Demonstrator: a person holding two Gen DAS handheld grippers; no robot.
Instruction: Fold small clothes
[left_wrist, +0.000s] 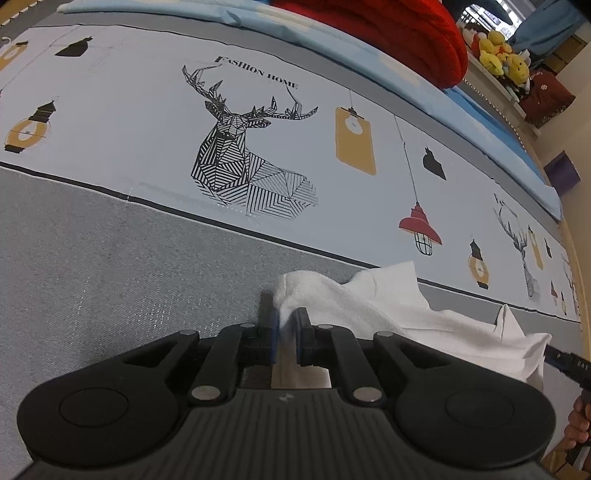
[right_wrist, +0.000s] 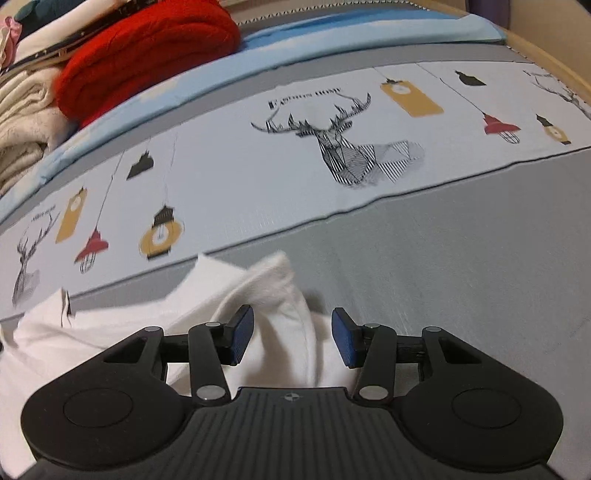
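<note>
White garment (left_wrist: 388, 314) lies on bed's (left_wrist: 110, 277) grey strip by near edge, long axis running L–R between tongs. L gripper (left_wrist: 286, 325) clenched on one corner. R gripper (right_wrist: 291, 338) released, straddling the raised fold w/o pinching.

Your white garment (right_wrist: 110, 332) ran off the right wrist view's left edge, its small dark mark (right_wrist: 66, 312) too blurred to read, like the lettering (right_wrist: 306, 96) above the printed deer (right_wrist: 343, 147).
</note>
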